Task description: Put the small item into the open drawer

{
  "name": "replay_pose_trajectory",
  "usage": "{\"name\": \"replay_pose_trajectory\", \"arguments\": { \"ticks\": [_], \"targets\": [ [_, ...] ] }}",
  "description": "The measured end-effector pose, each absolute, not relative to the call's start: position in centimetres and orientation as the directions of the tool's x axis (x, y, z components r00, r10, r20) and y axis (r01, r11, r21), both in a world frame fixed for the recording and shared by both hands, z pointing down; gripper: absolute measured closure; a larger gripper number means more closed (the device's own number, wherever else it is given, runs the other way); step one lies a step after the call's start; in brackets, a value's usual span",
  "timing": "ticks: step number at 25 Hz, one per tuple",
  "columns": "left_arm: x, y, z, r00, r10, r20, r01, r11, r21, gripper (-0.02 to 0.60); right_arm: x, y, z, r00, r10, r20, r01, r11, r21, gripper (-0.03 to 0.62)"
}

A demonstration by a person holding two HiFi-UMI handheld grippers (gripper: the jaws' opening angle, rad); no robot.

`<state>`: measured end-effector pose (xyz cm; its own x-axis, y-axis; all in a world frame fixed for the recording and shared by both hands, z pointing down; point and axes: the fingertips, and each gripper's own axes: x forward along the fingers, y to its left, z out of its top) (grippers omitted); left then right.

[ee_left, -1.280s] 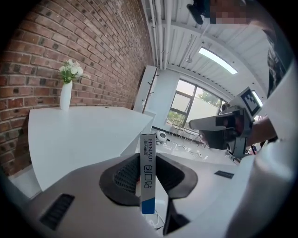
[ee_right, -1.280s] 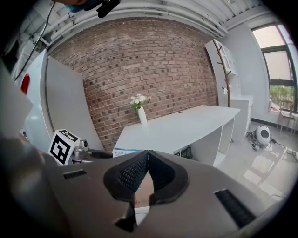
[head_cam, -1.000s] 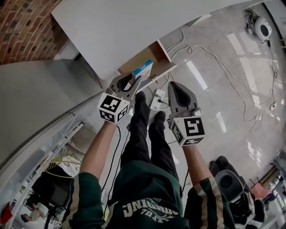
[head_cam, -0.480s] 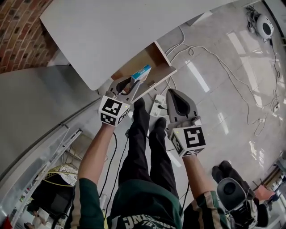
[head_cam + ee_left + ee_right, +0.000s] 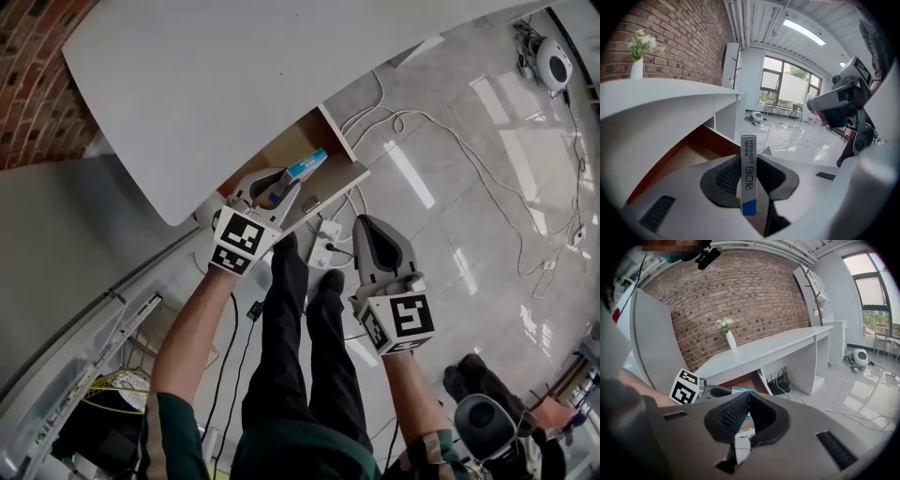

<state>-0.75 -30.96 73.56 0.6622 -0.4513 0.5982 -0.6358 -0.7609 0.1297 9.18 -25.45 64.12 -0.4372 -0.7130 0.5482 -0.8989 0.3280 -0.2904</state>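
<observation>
Left claw: the left gripper [image 5: 749, 161] is clamped on the small box [image 5: 748, 180], a white carton with a blue end. The carton stands edge-on between the pads, its printed end poking past the tips.
Right claw: the right gripper [image 5: 746, 397] has its jaws pressed together with nothing between them. In the head view it sits right of centre, over the floor and clear of the drawer.
Where the box is: at the centre of the head view, held over the front lip of the drawer [image 5: 286, 150]. The drawer juts out from under the desk [image 5: 234, 75]. The box looks not yet inside.
Risk, release: letting go this near the lip could tip the carton over the drawer front onto the floor.
Risk, clearance: the desk edge overhangs the drawer's rear, so a high approach could knock the box askew in the pads.
Surface: bare wooden drawer bottom, apparently empty, and a plain white desk top.
Room: a brick wall [image 5: 37, 84] at upper left and a vase of flowers [image 5: 637, 65] on the desk. The pale floor [image 5: 469, 216] is glossy, with loose cables [image 5: 450, 122] trailing toward upper right.
</observation>
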Motion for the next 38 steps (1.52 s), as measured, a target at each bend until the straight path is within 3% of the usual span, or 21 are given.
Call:
{"name": "replay_pose_trajectory", "arguments": {
  "ticks": [8,18,26,32,38],
  "targets": [
    [-0.5,-31.7,76.8,0.617,-0.385,0.686,-0.59,-0.803,0.08,0.48,8.0,-26.0,65.5,-0.45,-0.7,0.554,-0.892,0.328,-0.31,0.569],
    [0.0,-30.8,83.7,0.365,-0.109,0.925,-0.433,-0.899,0.064,0.48,7.9,-25.5,67.2,-0.46,-0.682,0.569,-0.887,0.323,-0.329,0.569],
    [1.1,-31.6,85.0,0.303,-0.014,0.953,-0.427,-0.896,0.122,0.48,8.3,-25.5,68.0,-0.458,-0.667,0.588,-0.888,0.311,-0.338,0.569],
    [0.7,-30.9,86.9,0.27,0.126,0.955,-0.455,-0.857,0.242,0.48,8.6,-25.7,68.4,-0.452,-0.667,0.592,-0.891,0.3,-0.341,0.569],
    [0.2,-31.5,86.7,0.257,0.103,0.961,-0.458,-0.863,0.215,0.479,8.2,-25.9,68.6,-0.451,-0.671,0.589,-0.891,0.294,-0.346,0.569]
  ]
}}
